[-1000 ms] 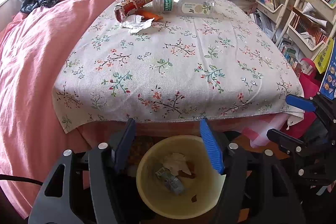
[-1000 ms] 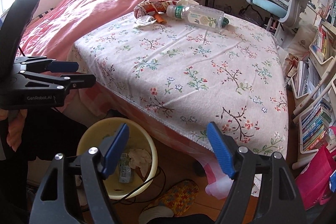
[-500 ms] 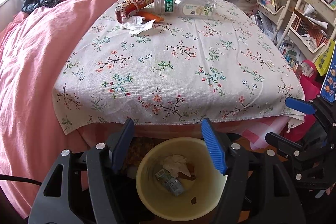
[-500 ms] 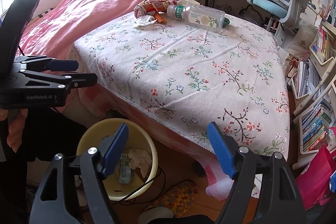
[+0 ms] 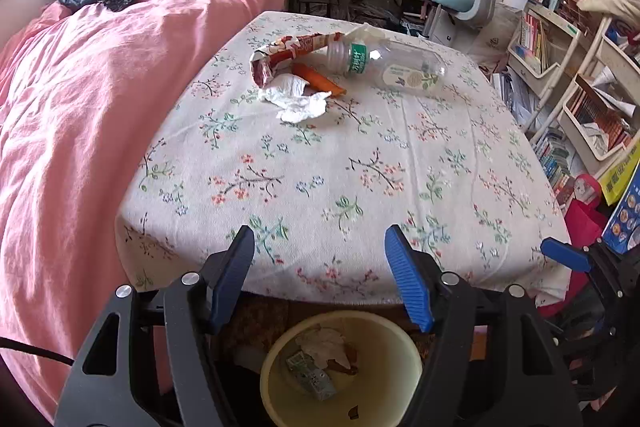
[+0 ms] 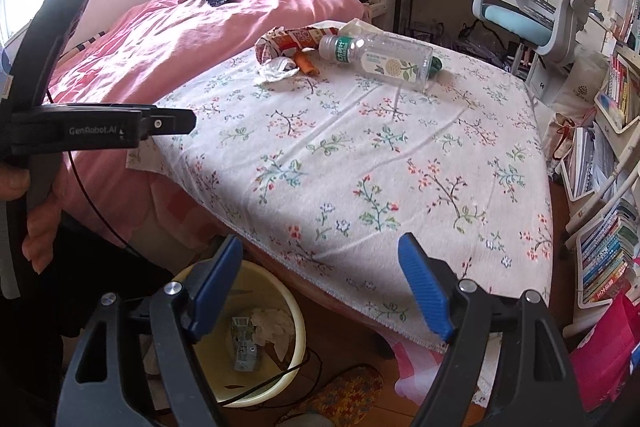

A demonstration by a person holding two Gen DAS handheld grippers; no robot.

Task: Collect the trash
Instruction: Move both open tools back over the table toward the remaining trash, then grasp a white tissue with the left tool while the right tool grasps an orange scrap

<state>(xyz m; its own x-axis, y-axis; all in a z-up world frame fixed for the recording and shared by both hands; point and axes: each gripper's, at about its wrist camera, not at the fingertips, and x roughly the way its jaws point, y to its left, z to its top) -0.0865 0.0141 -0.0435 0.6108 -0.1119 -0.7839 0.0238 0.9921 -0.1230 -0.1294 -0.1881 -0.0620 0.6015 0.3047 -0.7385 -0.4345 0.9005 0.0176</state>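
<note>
The flowered bench [image 5: 360, 167] carries the trash in the upper middle of the frame. A clear bottle [image 5: 392, 67] lies crosswise, with a wrapper [image 5: 288, 55] and tissue [image 5: 296, 99] beside it, well beyond both tongs. Left tongs [image 5: 320, 275] and right tongs [image 6: 320, 283] gape, empty, over the bin [image 5: 400, 387].

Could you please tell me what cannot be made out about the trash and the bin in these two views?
- Bin, left wrist view: near rim cut off by the frame edge, sides hidden by the left tongs.
- Green object, right wrist view: mostly hidden behind the bottle.
- Bottle label print: too small to read in both views.
</note>
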